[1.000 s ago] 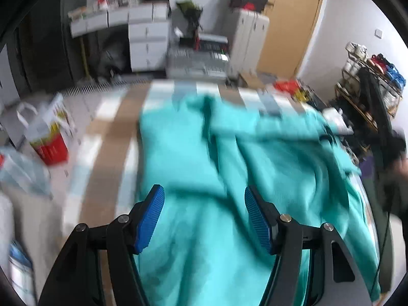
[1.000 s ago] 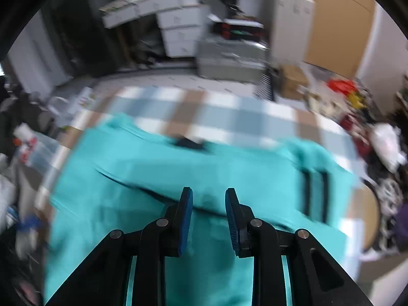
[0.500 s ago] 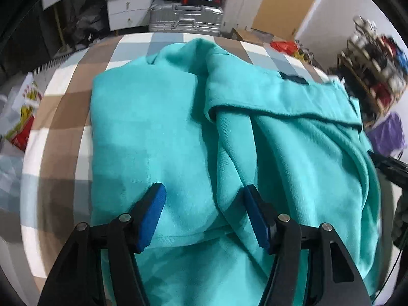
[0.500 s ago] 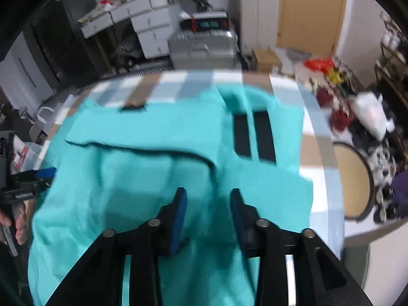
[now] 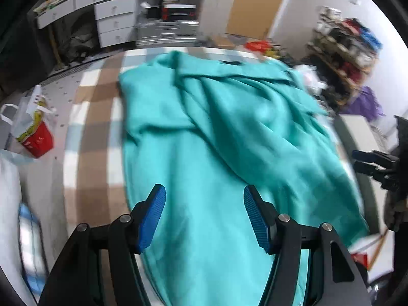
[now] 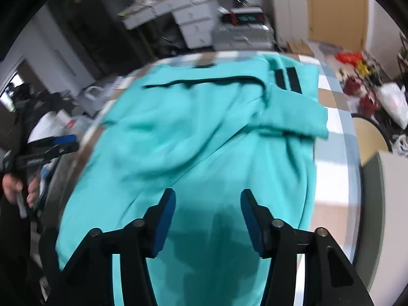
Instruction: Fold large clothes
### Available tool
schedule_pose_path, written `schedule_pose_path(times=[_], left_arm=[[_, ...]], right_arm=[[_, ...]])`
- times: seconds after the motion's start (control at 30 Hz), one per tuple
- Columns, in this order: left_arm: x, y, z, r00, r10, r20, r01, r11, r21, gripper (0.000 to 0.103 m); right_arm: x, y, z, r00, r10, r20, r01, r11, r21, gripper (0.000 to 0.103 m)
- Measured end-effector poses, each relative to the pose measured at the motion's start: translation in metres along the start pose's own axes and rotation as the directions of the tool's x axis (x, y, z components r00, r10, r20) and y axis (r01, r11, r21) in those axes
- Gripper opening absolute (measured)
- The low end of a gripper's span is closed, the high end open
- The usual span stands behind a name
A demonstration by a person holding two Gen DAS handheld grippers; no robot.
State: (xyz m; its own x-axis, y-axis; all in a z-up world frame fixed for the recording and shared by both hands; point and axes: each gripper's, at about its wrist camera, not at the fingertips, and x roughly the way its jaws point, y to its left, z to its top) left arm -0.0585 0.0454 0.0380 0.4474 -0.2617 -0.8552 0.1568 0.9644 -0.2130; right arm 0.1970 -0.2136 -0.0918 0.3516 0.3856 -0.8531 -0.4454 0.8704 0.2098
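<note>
Left wrist: red bag [image 5: 35,137] beside teal garment [image 5: 216,140]

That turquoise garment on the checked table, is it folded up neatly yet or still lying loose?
Partly folded, not neat. The turquoise garment has one flap laid over its middle and wrinkles across it, and both grippers, left and right, are open above it.

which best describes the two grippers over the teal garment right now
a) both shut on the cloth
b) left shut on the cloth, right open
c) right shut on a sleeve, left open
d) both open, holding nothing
d: the left gripper and the right gripper both show blue pads spread wide apart, with the teal fabric garment lying on the checked tablecloth beyond them, none pinched between the pads.
</note>
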Motion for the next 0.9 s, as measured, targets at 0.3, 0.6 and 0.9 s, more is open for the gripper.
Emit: schedule_pose_path(times=[0.3, 0.6, 0.9], left_arm=[[-0.032, -0.044, -0.074, 0.999, -0.015, 0.034, 0.011, 0.993, 0.120, 0.076], [-0.012, -0.052, -0.114, 1.000, -0.013, 0.015, 0.012, 0.997, 0.070, 0.076], [0.011, -0.035, -0.118, 0.997, -0.022, 0.080, 0.018, 0.998, 0.054, 0.076]], right_arm=[[-0.074, 0.069, -0.135, 0.992, -0.036, 0.119, 0.056, 0.984, -0.167, 0.086], [-0.027, 0.083, -0.180, 0.934, -0.350, 0.067, 0.355, 0.904, -0.236, 0.086], [0.001, 0.061, -0.184, 0.852, -0.520, 0.060, 0.523, 0.850, -0.070, 0.039]])
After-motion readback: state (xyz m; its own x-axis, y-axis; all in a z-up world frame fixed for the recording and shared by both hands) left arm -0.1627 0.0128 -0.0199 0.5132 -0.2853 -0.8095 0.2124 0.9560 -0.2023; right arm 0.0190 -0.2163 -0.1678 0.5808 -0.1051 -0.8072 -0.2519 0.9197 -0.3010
